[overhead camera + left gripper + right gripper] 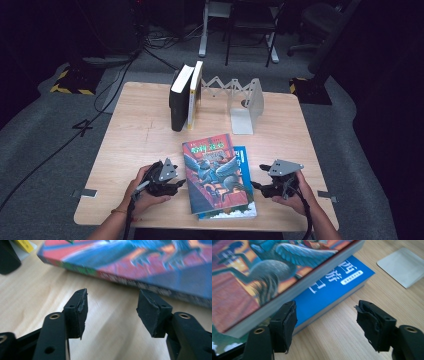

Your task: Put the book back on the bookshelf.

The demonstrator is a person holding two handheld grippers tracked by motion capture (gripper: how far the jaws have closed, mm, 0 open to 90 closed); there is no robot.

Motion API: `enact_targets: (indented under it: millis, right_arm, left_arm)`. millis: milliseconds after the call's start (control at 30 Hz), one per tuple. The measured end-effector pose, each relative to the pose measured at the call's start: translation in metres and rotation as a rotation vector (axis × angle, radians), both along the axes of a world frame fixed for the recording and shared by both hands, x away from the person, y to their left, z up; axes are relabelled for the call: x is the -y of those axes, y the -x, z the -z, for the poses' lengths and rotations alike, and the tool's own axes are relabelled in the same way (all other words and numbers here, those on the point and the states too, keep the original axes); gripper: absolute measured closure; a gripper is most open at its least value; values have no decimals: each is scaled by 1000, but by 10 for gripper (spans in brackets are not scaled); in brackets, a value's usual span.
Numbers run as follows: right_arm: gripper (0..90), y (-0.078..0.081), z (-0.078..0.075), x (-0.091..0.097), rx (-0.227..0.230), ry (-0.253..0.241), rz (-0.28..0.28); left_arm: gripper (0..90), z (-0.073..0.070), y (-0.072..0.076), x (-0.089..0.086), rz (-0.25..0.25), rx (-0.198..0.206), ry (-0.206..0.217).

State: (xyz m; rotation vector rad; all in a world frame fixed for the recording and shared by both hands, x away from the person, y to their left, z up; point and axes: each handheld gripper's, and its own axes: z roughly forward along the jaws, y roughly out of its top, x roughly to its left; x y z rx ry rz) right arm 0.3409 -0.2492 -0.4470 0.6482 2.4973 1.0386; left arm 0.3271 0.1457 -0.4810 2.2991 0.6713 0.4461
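blue book (243, 165) mostly under red book (215, 172)

Both forearms come in from the bottom edge of the high view, each hand wrapped around a gripper low in the frame, the left hand (142, 192) at lower left of centre and the right hand (297, 192) at lower right. The left gripper (181, 183) points toward the middle of the frame, the right gripper (254, 185) points back at it. In each gripper view the two black jaws rise from the bottom edge, parted, with nothing between their pads.
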Motion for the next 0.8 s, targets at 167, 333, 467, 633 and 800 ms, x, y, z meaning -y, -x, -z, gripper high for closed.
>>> enact_targets:
  millis: [167, 333, 467, 633, 800]
  right_arm:
    - [311, 6, -5, -8, -2, -10, -25]
    - [305, 12, -7, -18, -22, -15, -58]
    - [300, 17, -7, -26, -43, -6, -96]
    - [294, 21, -2, -37, -105, 39, -144]
    - [288, 16, -1, -38, -178, 24, -141]
  left_arm:
    - [357, 8, 12, -6, 12, -40, -8]
    - [301, 14, 20, -8, 26, -67, -16]
    - [257, 18, 22, -9, 33, -92, 4]
    - [200, 24, 17, -15, 22, -124, 67]
    - [183, 24, 17, -14, 23, -123, 67]
